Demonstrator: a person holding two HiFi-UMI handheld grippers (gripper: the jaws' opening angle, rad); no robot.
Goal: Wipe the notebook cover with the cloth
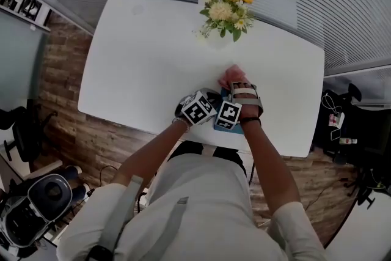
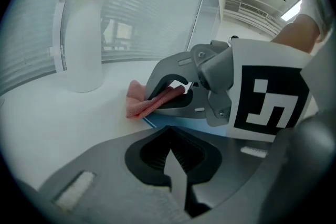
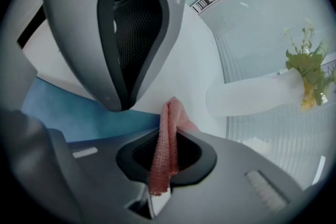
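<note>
A blue notebook [image 1: 218, 126] lies near the table's front edge, mostly hidden under both grippers. In the left gripper view its blue cover [image 2: 160, 124] shows beneath the right gripper [image 2: 170, 96], which is shut on a pink cloth [image 2: 142, 103]. The right gripper view shows the cloth [image 3: 167, 139] pinched upright between the right gripper's [image 3: 160, 168] jaws, with the notebook [image 3: 63, 113] at left. My left gripper [image 3: 123, 102] sits close beside it over the cover. In its own view the left gripper [image 2: 173, 165] has its jaws together with nothing between them.
A white vase [image 1: 220, 40] of yellow and white flowers [image 1: 227, 8] stands at the table's [image 1: 140, 64] far side, close behind the cloth [image 2: 84, 34]. Window blinds run behind it. Chairs and bags sit on the floor either side.
</note>
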